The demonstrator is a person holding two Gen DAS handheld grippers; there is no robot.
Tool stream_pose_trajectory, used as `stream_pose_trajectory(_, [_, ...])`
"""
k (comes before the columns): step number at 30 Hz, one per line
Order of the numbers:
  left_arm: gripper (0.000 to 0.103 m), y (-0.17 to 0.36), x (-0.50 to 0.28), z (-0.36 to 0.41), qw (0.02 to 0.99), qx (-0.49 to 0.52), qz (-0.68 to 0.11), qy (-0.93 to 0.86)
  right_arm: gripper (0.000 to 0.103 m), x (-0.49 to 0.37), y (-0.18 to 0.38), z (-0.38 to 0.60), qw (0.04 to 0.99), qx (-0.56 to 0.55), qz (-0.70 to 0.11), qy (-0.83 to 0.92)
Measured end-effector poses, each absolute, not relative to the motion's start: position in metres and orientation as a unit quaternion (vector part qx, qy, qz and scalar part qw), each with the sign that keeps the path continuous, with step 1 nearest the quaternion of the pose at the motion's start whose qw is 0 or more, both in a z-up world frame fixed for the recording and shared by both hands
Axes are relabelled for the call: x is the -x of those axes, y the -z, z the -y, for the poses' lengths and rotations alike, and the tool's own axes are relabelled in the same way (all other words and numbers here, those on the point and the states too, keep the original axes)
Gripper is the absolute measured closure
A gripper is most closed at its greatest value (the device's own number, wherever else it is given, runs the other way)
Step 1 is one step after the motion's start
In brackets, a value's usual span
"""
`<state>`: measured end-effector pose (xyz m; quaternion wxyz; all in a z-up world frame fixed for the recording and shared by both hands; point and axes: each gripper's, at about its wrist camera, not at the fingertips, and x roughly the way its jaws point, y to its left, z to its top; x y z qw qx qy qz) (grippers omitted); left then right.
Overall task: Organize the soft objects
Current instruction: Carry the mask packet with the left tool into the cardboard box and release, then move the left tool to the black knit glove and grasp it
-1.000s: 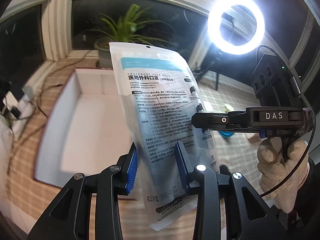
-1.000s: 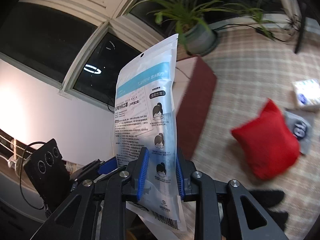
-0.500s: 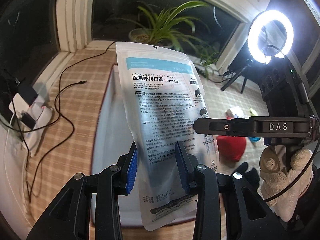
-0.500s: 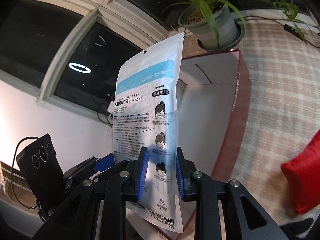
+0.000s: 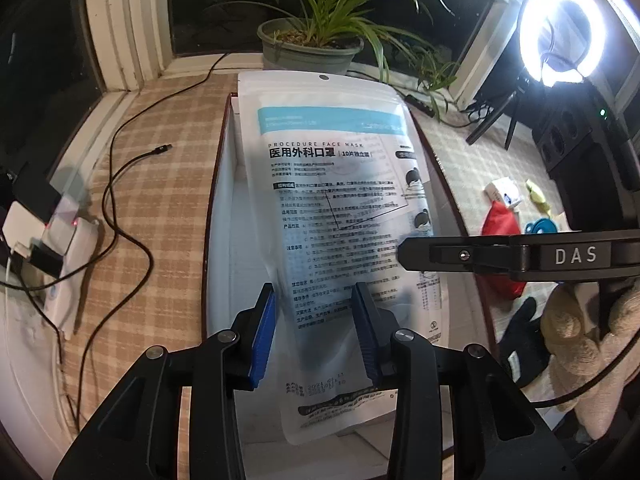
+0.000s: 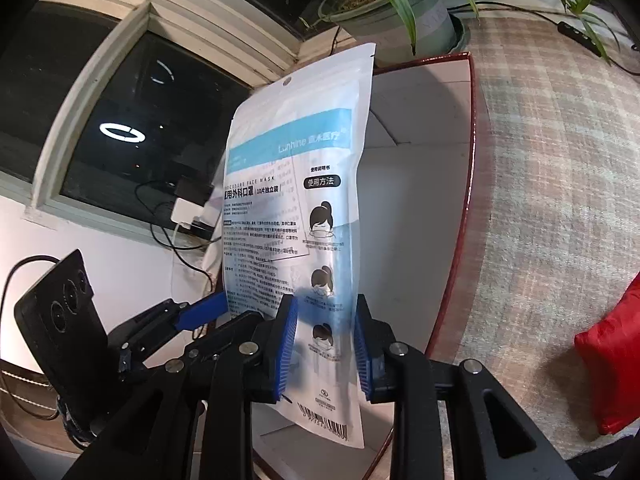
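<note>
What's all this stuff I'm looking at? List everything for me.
mask packet: one, white and blue, held above the box
box: one, white inside, dark red rim, on the checked cloth
potted plant: one, green, by the window
ring light: one, white, lit, far right
red pouch: one, right of the box
cables: black, left of the box
left hand-held gripper: black, blue pads, gripping the packet
right hand-held gripper: same, gripping the packet

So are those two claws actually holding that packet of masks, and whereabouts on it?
Yes. Both grip the face mask packet low down: the left gripper across its lower middle, the right gripper on its lower side edge, above the box.
</note>
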<state>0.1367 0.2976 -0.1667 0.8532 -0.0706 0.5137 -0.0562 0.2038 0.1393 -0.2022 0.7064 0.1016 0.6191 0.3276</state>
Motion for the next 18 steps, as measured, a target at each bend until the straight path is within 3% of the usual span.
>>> stream_pose_trajectory(18, [0.068, 0.174, -0.138, -0.294, 0.853, 0.05, -0.517, 0.051, 0.076, -0.198, 0.182, -0.142, 0.726, -0.077, -0.593, -0.34])
